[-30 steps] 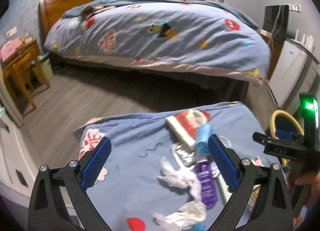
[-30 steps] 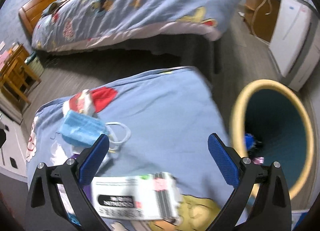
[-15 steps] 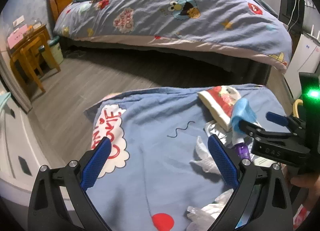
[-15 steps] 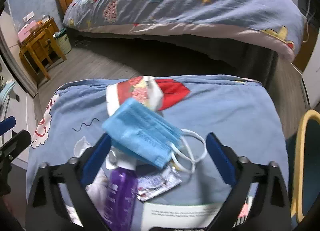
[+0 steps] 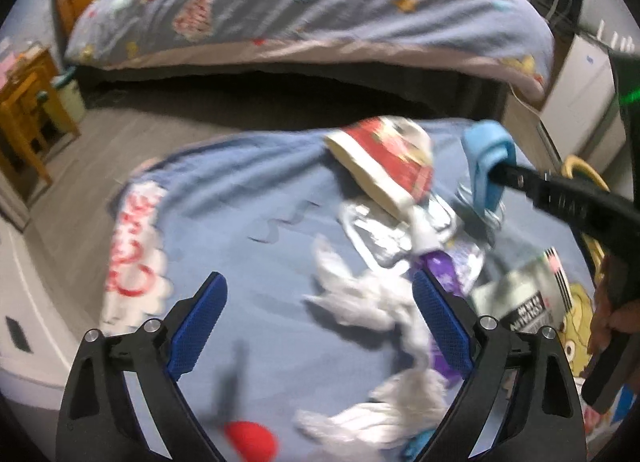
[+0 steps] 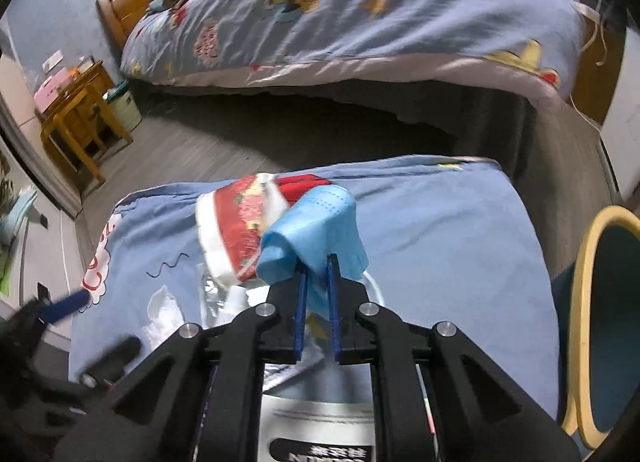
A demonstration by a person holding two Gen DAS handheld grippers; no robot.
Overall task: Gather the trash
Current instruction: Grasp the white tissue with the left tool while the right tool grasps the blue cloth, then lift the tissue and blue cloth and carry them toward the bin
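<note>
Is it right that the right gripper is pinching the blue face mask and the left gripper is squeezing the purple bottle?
Not quite. The right gripper does pinch the blue face mask, but the left wrist view shows the left gripper open, holding nothing; the purple bottle lies on the blanket.

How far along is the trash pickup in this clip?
Early. In hand: the right gripper is shut on the blue face mask. The left gripper is open over the tissues. Left: tissues, purple bottle, red packet, all outside the bin.
</note>
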